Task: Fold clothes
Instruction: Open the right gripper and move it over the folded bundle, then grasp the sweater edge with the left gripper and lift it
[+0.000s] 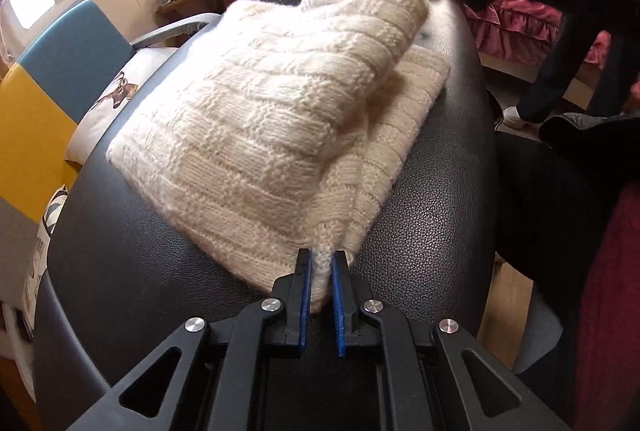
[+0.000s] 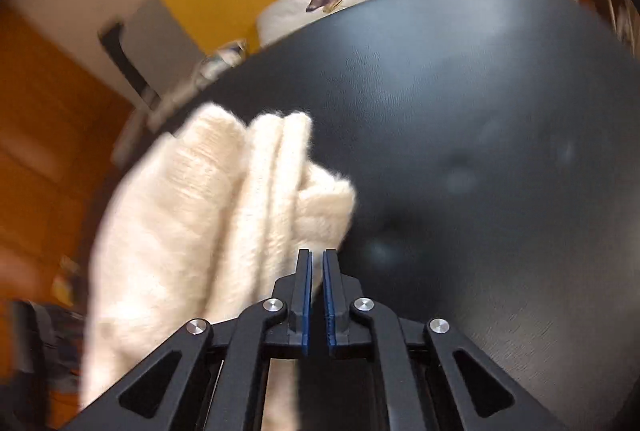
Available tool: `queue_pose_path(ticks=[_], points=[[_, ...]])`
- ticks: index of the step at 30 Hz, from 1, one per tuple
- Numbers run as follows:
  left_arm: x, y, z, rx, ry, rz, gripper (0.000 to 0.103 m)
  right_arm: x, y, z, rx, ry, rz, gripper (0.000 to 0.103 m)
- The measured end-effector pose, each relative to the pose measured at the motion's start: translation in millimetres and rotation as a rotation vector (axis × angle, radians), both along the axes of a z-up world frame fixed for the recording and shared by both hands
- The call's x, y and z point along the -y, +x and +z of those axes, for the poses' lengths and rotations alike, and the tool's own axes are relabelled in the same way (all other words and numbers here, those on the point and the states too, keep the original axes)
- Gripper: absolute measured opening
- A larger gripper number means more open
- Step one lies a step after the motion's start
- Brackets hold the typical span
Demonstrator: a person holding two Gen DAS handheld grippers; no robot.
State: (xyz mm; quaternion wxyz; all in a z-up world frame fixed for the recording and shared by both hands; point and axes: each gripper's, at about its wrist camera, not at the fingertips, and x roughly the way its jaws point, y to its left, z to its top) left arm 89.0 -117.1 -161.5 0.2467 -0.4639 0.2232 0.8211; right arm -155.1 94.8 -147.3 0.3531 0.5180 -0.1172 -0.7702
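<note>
The left gripper (image 1: 321,263) is pinching the near corner of the cream knitted sweater (image 1: 256,119), its blue pads closed on a tuft of wool with only a narrow strip of knit showing between them. The sweater is lying folded in thick layers on the black leather table (image 1: 432,199), near corner pointing at the camera. The hold is looking shallow: if the corner is being lifted or dragged from here, the fuzzy yarn is likely to slip out, or only the top layer is going to come up and the stack is going to spread open. To the right, the right gripper (image 2: 316,257) is hanging over the table with its jaws nearly together; whether they are catching any fabric I cannot tell, since the picture is smeared with motion. The bunched folds are lying just left of its fingers, close to the table edge, and a hasty sweep could be pushing them off.

The left view is showing the whole folded shape and the clamped corner sharply; the right view is showing the layered edge end-on, three or so rolls of knit, and the bare tabletop beyond, which the left view is hiding behind the pile
</note>
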Motion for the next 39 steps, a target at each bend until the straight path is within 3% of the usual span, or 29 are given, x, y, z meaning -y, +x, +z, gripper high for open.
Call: queue_pose_path(ticks=[1, 4, 5, 7, 11, 15, 18, 21, 24, 26, 28, 30, 33, 39], points=[[2.4, -1.2, 1.1, 0.010, 0.016, 0.008, 0.010, -12.6, 4.4, 1.4, 0.014, -0.083, -0.016, 0.023], [7.1, -3.7, 3.5, 0.029, 0.041, 0.020, 0.010, -35.7, 25.2, 19.6, 0.021, -0.236, 0.052, 0.031], [6.6, -3.8, 3.6, 0.030, 0.037, 0.018, 0.010, -35.5, 34.4, 26.1, 0.036, -0.262, 0.118, 0.035], [4.9, -2.6, 4.5, 0.030, 0.026, 0.011, 0.010, -23.9, 56.4, 40.8, 0.010, -0.226, 0.257, 0.057], [12.3, 1.2, 16.9, 0.053, 0.048, 0.020, 0.010, 6.7, 101.4, 57.6, -0.053, -0.113, 0.489, 0.060], [36.0, 1.3, 35.3, 0.111, 0.159, 0.087, 0.010, 39.5, 113.3, 49.5, -0.089, 0.043, 0.624, 0.060], [50.3, -1.9, 52.8, 0.124, 0.236, 0.133, 0.010, 54.2, 113.0, 37.8, -0.070, 0.060, 0.681, 0.060], [57.3, -23.9, 75.5, 0.112, 0.344, 0.193, 0.011, 61.7, 109.7, 26.8, -0.056, 0.010, 0.701, 0.060], [42.2, -73.4, 89.0, 0.140, 0.406, 0.213, 0.032, 62.9, 114.4, 18.4, -0.080, -0.065, 0.692, 0.060], [29.2, -109.8, 96.7, 0.165, 0.440, 0.219, 0.056, 61.7, 121.7, 5.5, -0.097, -0.060, 0.682, 0.060], [16.1, -146.1, 104.4, 0.190, 0.473, 0.225, 0.058, 59.4, 122.1, -2.1, -0.086, -0.076, 0.640, 0.052], [3.1, -182.5, 112.1, 0.214, 0.507, 0.232, 0.064, 56.0, 123.1, -6.0, -0.085, -0.096, 0.612, 0.052], [-30.3, -230.9, 101.9, 0.304, 0.458, 0.241, 0.065, 51.2, 124.8, -9.7, -0.087, -0.131, 0.597, 0.052], [-84.9, -279.0, 43.9, 0.533, 0.180, 0.307, 0.065, 51.4, 123.1, -20.2, -0.091, -0.180, 0.586, 0.053]])
